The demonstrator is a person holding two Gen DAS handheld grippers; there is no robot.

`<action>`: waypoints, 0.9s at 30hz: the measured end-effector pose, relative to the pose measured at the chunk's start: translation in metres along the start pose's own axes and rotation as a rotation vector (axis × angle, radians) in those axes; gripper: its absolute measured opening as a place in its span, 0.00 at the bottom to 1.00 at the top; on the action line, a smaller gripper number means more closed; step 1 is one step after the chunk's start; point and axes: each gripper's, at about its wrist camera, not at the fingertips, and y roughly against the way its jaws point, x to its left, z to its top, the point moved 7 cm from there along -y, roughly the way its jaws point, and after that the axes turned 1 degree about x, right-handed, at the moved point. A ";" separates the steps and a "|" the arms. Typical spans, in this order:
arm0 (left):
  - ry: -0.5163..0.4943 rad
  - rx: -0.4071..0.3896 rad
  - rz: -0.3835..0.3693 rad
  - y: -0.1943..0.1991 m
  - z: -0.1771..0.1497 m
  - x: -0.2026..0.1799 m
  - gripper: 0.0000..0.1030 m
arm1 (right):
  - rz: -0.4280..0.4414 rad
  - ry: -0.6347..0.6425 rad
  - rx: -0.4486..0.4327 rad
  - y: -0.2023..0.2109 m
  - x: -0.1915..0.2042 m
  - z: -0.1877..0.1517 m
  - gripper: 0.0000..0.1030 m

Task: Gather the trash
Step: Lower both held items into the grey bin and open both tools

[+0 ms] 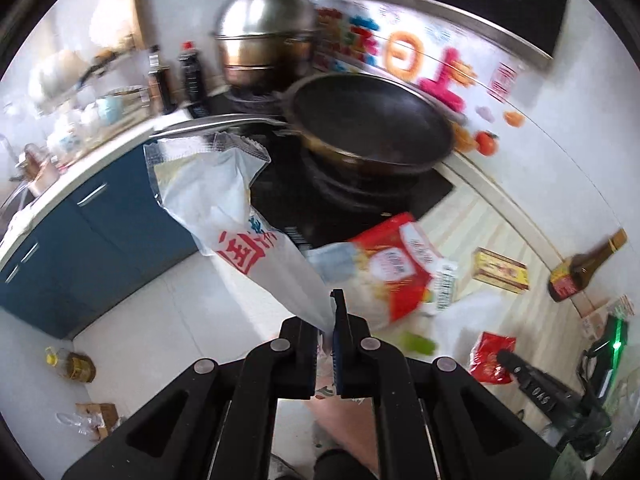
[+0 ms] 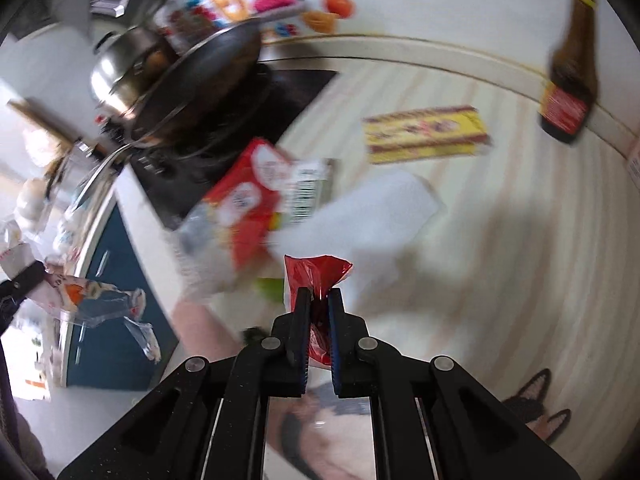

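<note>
A: What's each gripper doing right now?

B: The left gripper (image 1: 327, 312) is clenched on the corner of a white bag (image 1: 224, 200) with red print, which hangs out ahead of it over the floor. The right gripper (image 2: 318, 308) is clamped on a small red wrapper (image 2: 312, 276), held just above the near part of the counter (image 2: 500, 240).

A: What could go wrong?

B: Both grips are on thin edges of slippery film, so a quick swing could pull either piece free, I'd judge. The white bag also hangs near the pan handle (image 1: 216, 123); it might snag there and tug the black pan (image 1: 372, 120) on the stove.

A: And what's left, counted?

B: On the counter I count one red-and-white packet (image 2: 256, 196) near the stove, one yellow box (image 2: 426, 134) further right, one sheet of white paper (image 2: 384, 208) beside the packet, one dark sauce bottle (image 2: 570, 76) lying at the far right, and a green scrap (image 2: 270, 286) near the counter's edge. One steel pot (image 1: 266, 40) stands behind the pan. The blur hides anything smaller.

A: Any bin in sight?

B: None that I can see.
</note>
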 end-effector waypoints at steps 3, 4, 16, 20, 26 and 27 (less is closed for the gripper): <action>0.058 -0.006 0.065 0.009 -0.014 0.050 0.03 | 0.021 0.073 0.007 -0.002 0.040 -0.004 0.08; 0.080 -0.004 0.085 0.010 -0.021 0.067 0.03 | 0.027 0.102 0.012 -0.004 0.054 -0.007 0.08; 0.389 0.127 0.246 -0.006 -0.147 0.256 0.03 | 0.105 0.448 0.197 -0.087 0.230 -0.121 0.07; 0.467 0.193 0.269 -0.036 -0.196 0.303 0.03 | 0.108 0.534 0.283 -0.137 0.269 -0.184 0.07; 0.617 0.275 0.253 -0.122 -0.278 0.364 0.03 | 0.097 0.574 0.409 -0.241 0.290 -0.267 0.07; 0.646 0.286 0.252 -0.139 -0.293 0.374 0.03 | 0.092 0.571 0.432 -0.264 0.289 -0.281 0.07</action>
